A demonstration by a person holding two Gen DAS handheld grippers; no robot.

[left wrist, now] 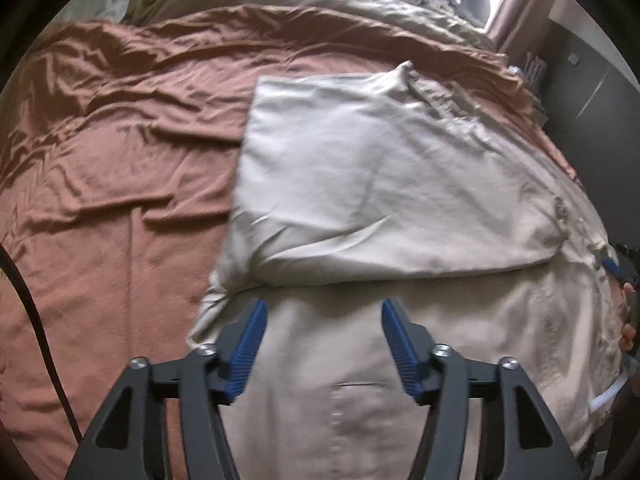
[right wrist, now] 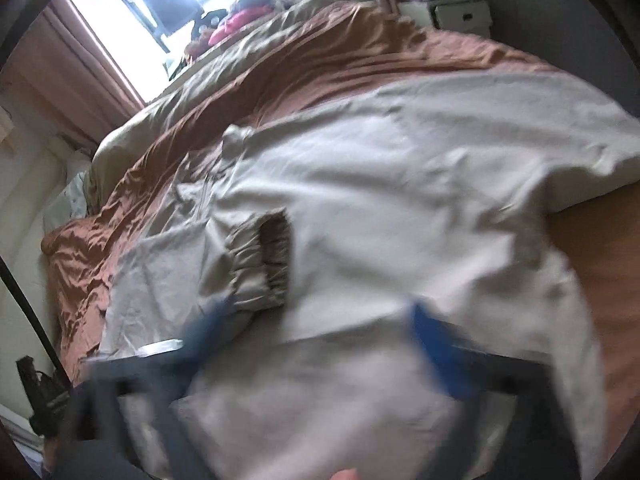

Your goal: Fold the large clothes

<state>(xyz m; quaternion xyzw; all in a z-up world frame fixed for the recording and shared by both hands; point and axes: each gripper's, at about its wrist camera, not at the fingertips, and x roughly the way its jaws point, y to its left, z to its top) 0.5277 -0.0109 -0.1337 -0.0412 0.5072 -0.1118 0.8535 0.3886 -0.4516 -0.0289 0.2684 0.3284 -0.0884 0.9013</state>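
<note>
I see one beige jacket (left wrist: 400,184) lying partly folded on the rust-brown bed sheet (left wrist: 112,160), one elastic cuff (right wrist: 272,256) showing. My left gripper (left wrist: 322,320) hovers spread over it, empty. My right gripper (right wrist: 320,340) is blurred but spread too.

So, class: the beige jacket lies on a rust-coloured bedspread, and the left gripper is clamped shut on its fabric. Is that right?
Not quite. The left gripper is open, its blue fingers spread apart above the beige jacket with no fabric between them, as the left wrist view shows. The jacket does lie on the rust-coloured bedspread.
</note>
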